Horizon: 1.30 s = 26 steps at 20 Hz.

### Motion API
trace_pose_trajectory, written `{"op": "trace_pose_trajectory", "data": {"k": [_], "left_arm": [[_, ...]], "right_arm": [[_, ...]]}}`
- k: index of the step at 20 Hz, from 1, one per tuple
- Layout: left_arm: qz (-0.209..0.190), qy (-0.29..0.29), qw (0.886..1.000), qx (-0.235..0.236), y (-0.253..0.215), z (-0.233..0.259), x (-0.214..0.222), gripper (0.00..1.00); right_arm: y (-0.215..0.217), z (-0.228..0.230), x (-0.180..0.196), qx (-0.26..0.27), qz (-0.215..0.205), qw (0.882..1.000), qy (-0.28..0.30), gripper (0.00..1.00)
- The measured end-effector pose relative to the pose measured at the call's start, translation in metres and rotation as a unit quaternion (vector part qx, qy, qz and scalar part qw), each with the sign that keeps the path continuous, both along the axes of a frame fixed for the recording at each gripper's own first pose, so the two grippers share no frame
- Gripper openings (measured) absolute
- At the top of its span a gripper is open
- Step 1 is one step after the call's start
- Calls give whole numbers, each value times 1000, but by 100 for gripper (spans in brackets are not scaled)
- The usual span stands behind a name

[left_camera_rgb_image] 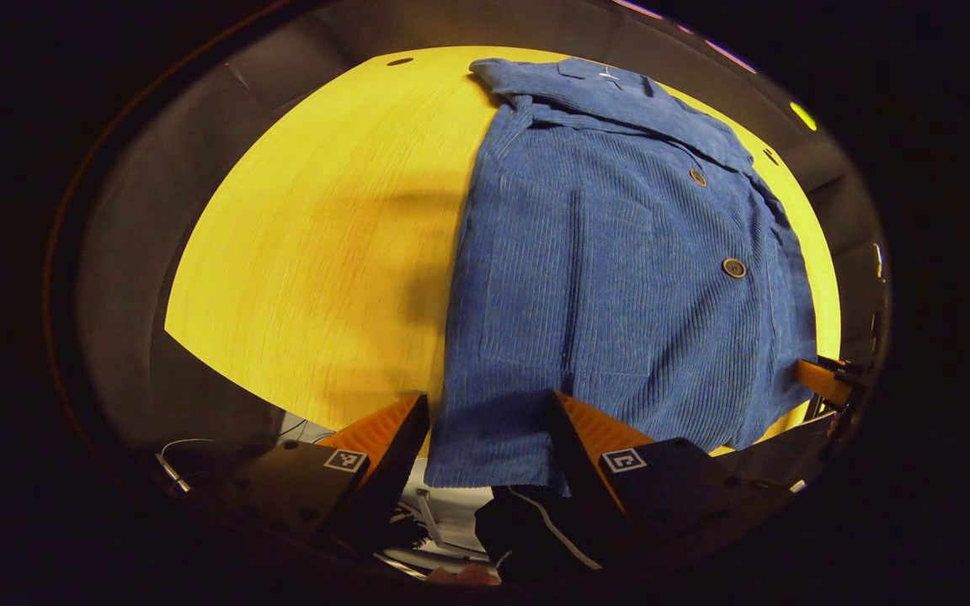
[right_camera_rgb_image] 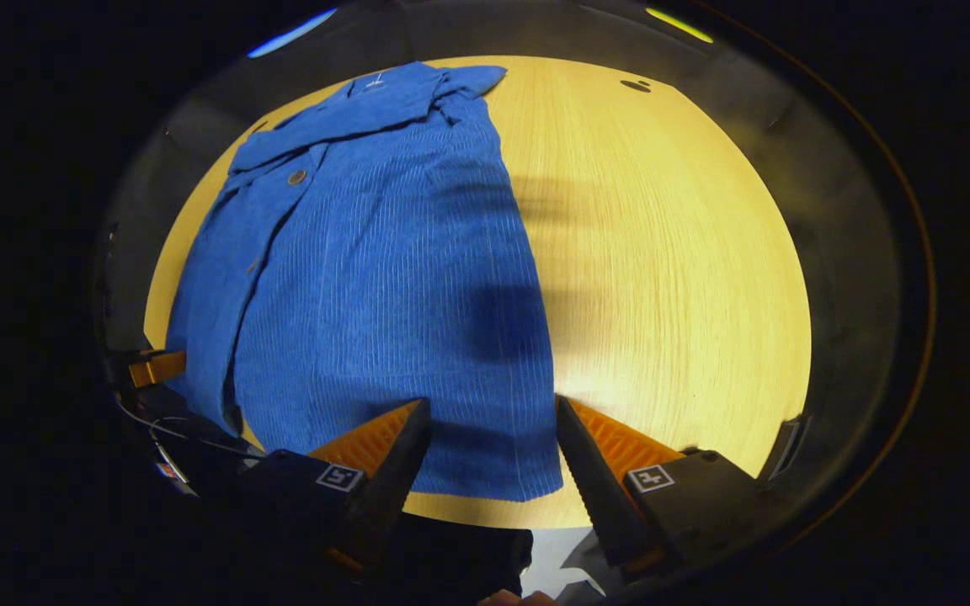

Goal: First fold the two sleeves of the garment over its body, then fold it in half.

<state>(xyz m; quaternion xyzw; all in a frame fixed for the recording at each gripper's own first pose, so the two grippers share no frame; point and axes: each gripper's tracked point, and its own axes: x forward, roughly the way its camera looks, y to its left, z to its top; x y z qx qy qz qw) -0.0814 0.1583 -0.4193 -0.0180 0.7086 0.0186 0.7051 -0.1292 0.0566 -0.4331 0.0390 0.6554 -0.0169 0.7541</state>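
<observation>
Both sleeves look already folded in: the blue corduroy garment (left_camera_rgb_image: 620, 278) lies as a narrow rectangle on the wooden table (left_camera_rgb_image: 317, 278), collar at the far end, hem at the near edge and hanging a little over it. Left gripper (left_camera_rgb_image: 489, 421) hovers above the hem's left corner, jaws released, nothing between them. The fabric's left edge runs up between its fingers. Right gripper (right_camera_rgb_image: 493, 425) hovers above the hem's right corner, jaws also parted, empty. Each one shows at the edge of the other's view. Height above the cloth is hard to judge, probably close.

Step in hand, as I read it: setting up the half fold. Next move needs both to drop, pinch the two hem corners together, then carry the hem up to the collar evenly, keeping the tucked sleeves from sliding out.
</observation>
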Motion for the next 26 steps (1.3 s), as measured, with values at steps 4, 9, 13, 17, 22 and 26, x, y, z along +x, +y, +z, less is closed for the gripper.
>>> {"op": "trace_pose_trajectory", "data": {"k": [4, 9, 13, 17, 22, 26], "left_arm": [[0, 5, 1000, 0, 0, 0, 1, 84], [-27, 5, 1000, -5, -5, 1, 3, 78], [-97, -2, 995, -6, -11, -3, 7, 27], [-51, 13, 998, -41, -20, -2, 10, 2], [-51, -6, 994, -95, -20, 15, 15, 0], [-50, -47, 989, -128, -18, 46, 40, 0]], "right_arm": [[0, -1, 2, 2, -13, 1000, 15, 99], [1, -3, 3, -2, -27, 1000, 4, 87], [5, -1, 6, 8, -66, 998, 0, 66], [13, -1, 8, 27, -86, 996, 2, 10], [18, 4, 9, 58, -112, 992, 10, 2], [23, 31, 24, 73, -133, 988, -14, 2]]}}
